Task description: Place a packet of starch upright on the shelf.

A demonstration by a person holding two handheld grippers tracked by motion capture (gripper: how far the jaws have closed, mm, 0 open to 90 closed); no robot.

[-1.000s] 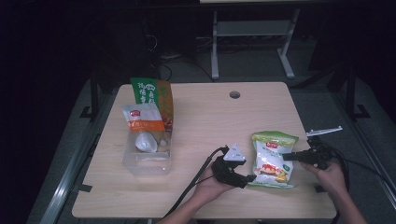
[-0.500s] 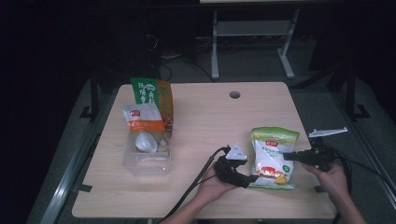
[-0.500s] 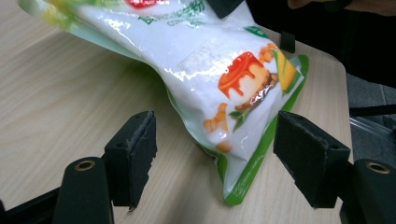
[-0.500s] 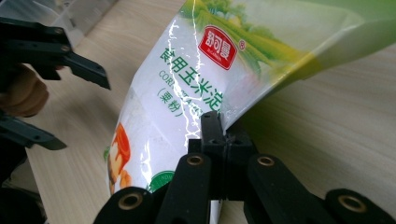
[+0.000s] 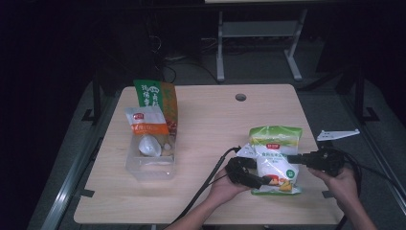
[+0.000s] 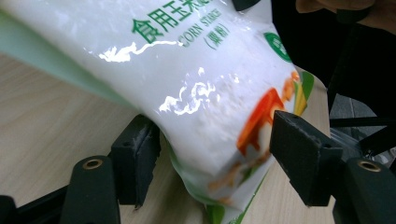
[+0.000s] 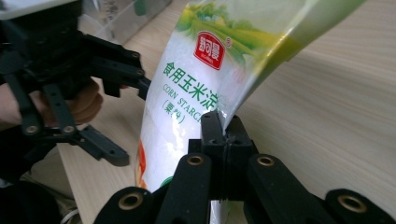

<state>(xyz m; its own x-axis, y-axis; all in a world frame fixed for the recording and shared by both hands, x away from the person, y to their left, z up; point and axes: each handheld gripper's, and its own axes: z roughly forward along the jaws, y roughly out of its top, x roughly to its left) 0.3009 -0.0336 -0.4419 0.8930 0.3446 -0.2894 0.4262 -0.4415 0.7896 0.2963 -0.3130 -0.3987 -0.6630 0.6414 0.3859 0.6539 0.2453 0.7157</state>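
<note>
The right gripper (image 7: pixel 223 135) is clamped on the corn starch bag (image 5: pixel 275 158) edge; the left gripper (image 6: pixel 215 154) jaws stand apart around its bottom.

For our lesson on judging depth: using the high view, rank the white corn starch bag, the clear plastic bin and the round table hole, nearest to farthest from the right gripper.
1. White corn starch bag: clamped in the right gripper.
2. Round table hole: at the far edge.
3. Clear plastic bin: on the left side.

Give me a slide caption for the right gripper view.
Right gripper pinches the corn starch bag's edge while the open left gripper flanks it.
</note>
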